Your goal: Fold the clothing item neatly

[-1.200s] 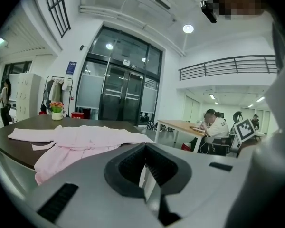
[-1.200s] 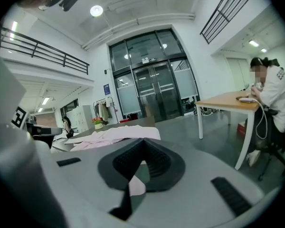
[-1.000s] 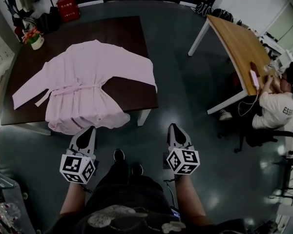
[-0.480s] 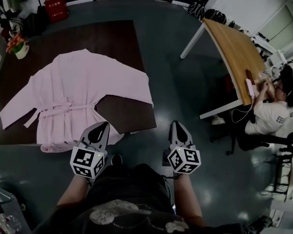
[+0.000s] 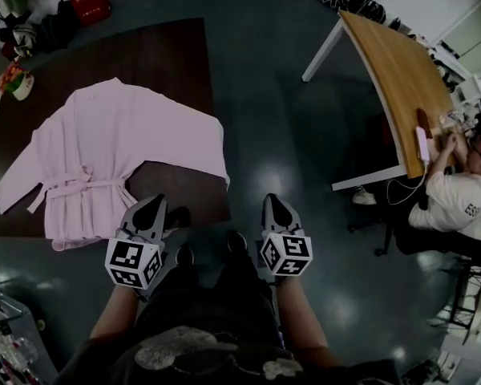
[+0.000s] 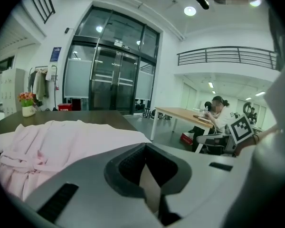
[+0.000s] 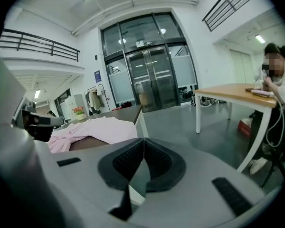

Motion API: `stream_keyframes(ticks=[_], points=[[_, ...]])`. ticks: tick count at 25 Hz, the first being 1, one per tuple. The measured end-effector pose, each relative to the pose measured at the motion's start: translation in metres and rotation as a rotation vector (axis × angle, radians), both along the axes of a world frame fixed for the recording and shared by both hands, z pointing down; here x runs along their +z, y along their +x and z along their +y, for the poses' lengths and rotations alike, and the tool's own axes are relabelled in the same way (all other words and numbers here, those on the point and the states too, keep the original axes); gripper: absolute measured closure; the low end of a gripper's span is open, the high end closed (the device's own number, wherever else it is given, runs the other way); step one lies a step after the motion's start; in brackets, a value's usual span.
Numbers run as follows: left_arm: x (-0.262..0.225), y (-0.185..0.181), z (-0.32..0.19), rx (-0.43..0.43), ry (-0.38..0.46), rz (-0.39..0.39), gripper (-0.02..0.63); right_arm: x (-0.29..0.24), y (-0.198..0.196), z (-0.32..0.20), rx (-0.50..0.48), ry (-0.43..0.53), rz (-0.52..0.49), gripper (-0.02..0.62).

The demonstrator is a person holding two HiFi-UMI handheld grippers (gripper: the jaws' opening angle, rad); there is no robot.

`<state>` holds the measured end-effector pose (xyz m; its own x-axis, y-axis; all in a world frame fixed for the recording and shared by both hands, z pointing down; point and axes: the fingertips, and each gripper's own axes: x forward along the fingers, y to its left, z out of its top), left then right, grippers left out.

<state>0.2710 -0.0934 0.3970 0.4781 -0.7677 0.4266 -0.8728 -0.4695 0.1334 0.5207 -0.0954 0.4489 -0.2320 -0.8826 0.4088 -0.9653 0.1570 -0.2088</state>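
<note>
pink robe [image 5: 104, 159] lies flat just beyond clenched left claw [image 5: 155, 202]; right claw [image 5: 272, 200] clenched, farther off.

No words or numbers can be read. The red box [image 5: 87, 3] at upper left bears white print, possibly characters, too small to read. The blue wall sign [image 6: 55, 54] beside the glass doors is equally illegible.

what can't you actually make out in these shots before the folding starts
- Left gripper view: the left gripper covers the near hem of the robe with its own body.
- Right gripper view: the right gripper blocks the near end of the table.
- Head view: the items on the wooden desk are too small to name.
- All views: the robe's underside is hidden, since it lies flat.
</note>
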Motion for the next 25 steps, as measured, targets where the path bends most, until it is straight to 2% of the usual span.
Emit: stream_keyframes(ticks=[4, 9, 12, 16, 19, 25], points=[[0.013, 0.023, -0.008, -0.089, -0.024, -0.054, 0.595, 0.014, 0.006, -0.030, -0.148, -0.008, -0.013, 0.603], [0.031, 0.046, -0.015, -0.174, -0.063, -0.081, 0.595, 0.042, 0.000, -0.058, -0.299, -0.025, 0.007, 0.599], [0.043, 0.054, -0.015, -0.210, -0.097, -0.094, 0.595, 0.068, -0.023, -0.058, -0.430, -0.079, -0.024, 0.522], [0.057, 0.065, -0.015, -0.193, -0.108, -0.179, 0.595, 0.106, -0.055, -0.044, -0.594, -0.164, -0.029, 0.483], [0.061, 0.068, -0.016, -0.216, -0.117, -0.156, 0.595, 0.126, -0.073, -0.038, -0.665, -0.208, -0.018, 0.478], [0.064, 0.058, -0.015, -0.286, -0.134, -0.134, 0.595, 0.156, -0.096, -0.037, -0.722, -0.268, 0.014, 0.479]])
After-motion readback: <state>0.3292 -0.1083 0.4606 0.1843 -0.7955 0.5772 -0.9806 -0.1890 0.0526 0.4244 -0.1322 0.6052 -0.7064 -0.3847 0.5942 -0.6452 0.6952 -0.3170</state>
